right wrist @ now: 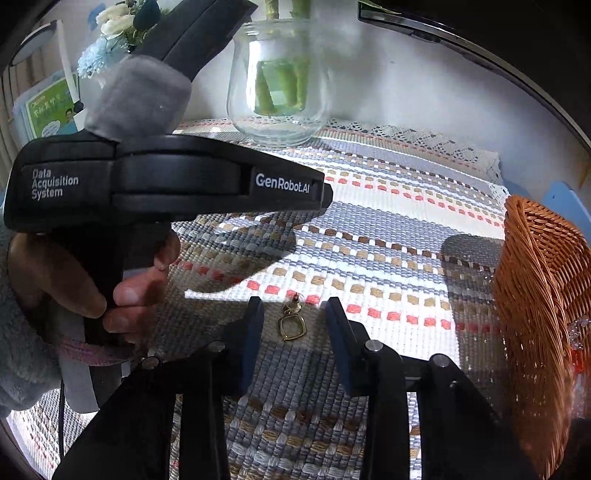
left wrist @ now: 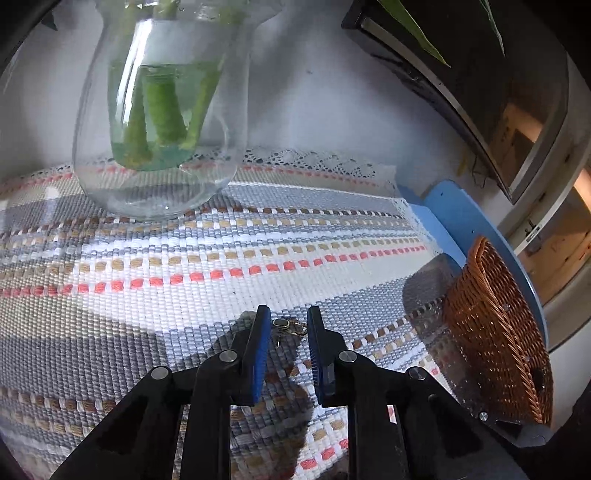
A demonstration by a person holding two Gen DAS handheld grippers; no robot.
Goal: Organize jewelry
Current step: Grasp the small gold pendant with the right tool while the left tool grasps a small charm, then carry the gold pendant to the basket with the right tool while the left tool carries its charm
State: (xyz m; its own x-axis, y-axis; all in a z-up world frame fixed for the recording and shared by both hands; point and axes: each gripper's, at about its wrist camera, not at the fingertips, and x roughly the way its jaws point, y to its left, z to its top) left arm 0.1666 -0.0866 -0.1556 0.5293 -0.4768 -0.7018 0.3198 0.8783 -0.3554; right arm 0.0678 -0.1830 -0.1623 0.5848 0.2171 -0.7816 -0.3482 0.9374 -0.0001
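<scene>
one gold open-frame earring [right wrist: 291, 325] on cloth [right wrist: 388, 229]

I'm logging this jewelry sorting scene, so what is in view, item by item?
stone earring: one, gold with dark stone, on the cloth between the left gripper's fingers
loop earring: one, gold, on the cloth between the right gripper's fingers
wicker basket: one, brown, right edge of the cloth
woven cloth: one, grey, white, coral and tan stripes, covering the table
table: one, blue, edge showing past the cloth
glass vase: one, clear, green stems in water, back of the cloth
flowers: one bunch, white and blue, far left
left gripper: black, blue pads, open
right gripper: black, open
hand: one, grey sleeve, holding the left gripper
</scene>
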